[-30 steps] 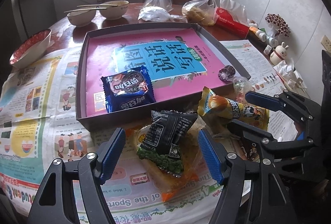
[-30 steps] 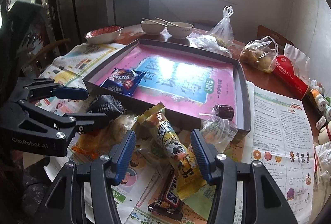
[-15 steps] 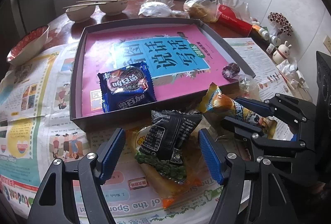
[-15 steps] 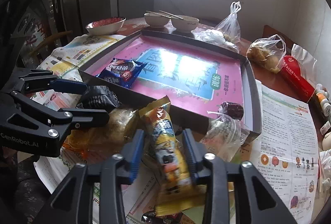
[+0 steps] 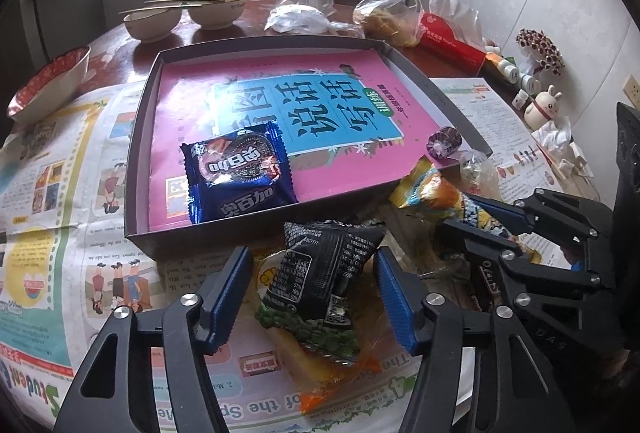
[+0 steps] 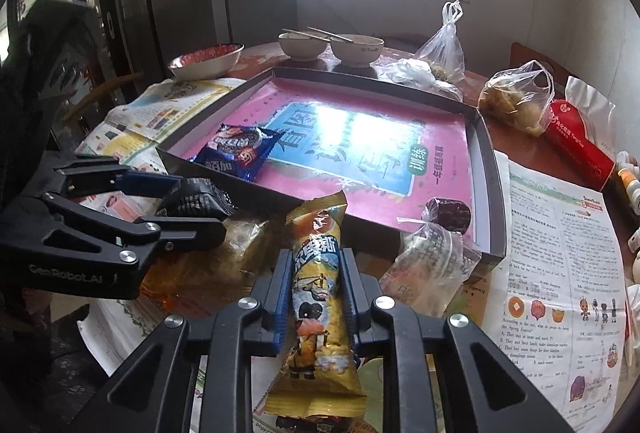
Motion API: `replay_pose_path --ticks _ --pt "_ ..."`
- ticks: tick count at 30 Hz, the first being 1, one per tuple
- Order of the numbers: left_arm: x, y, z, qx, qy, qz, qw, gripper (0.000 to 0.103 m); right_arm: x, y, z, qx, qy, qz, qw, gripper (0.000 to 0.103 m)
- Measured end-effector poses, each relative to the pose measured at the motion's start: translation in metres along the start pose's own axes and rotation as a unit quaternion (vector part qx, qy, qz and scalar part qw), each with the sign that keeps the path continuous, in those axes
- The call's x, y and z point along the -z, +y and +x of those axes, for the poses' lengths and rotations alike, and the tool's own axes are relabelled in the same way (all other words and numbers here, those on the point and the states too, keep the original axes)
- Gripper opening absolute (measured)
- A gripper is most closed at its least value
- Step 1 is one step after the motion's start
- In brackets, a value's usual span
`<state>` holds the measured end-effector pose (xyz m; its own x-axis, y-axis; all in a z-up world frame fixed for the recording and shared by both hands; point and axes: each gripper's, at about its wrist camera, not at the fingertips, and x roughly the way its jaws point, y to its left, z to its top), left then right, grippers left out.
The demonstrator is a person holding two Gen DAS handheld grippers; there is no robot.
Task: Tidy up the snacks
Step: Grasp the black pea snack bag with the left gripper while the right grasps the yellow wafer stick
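The right tool (image 6: 316, 297) has closed firmly on the yellow snack bar (image 6: 318, 289), its blue pads pressing both long sides; the bar lies just in front of the dark tray (image 6: 490, 193). The left tool (image 5: 314, 289) has been closing around the black snack packet (image 5: 320, 269), which sits between its jaws on the newspaper-covered bench (image 5: 52, 193); whether the pads already touch it, I cannot say surely. A blue cookie packet (image 5: 238, 173) lies inside the tray.
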<state>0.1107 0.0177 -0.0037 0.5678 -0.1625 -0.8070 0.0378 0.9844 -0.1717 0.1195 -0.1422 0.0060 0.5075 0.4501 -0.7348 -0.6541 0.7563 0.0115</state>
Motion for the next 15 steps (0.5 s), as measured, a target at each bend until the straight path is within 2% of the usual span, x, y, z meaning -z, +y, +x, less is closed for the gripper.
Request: replay_pose_path --ticks 2,8,15 --pt "-0.001 0.003 0.000 -0.008 -0.002 -0.004 1.0000 0.048 -0.001 -0.001 -0.002 -0.001 -0.002 0.004 1.000 0.023" --pt "0.000 0.014 -0.001 0.001 -0.005 -0.023 0.9997 0.042 -0.003 -0.003 -0.004 -0.007 -0.007 0.017 1.000 0.023" --pt "0.000 0.022 -0.010 0.002 -0.014 -0.042 0.9990 0.040 -0.004 -0.006 -0.009 -0.014 -0.014 0.030 0.999 0.023"
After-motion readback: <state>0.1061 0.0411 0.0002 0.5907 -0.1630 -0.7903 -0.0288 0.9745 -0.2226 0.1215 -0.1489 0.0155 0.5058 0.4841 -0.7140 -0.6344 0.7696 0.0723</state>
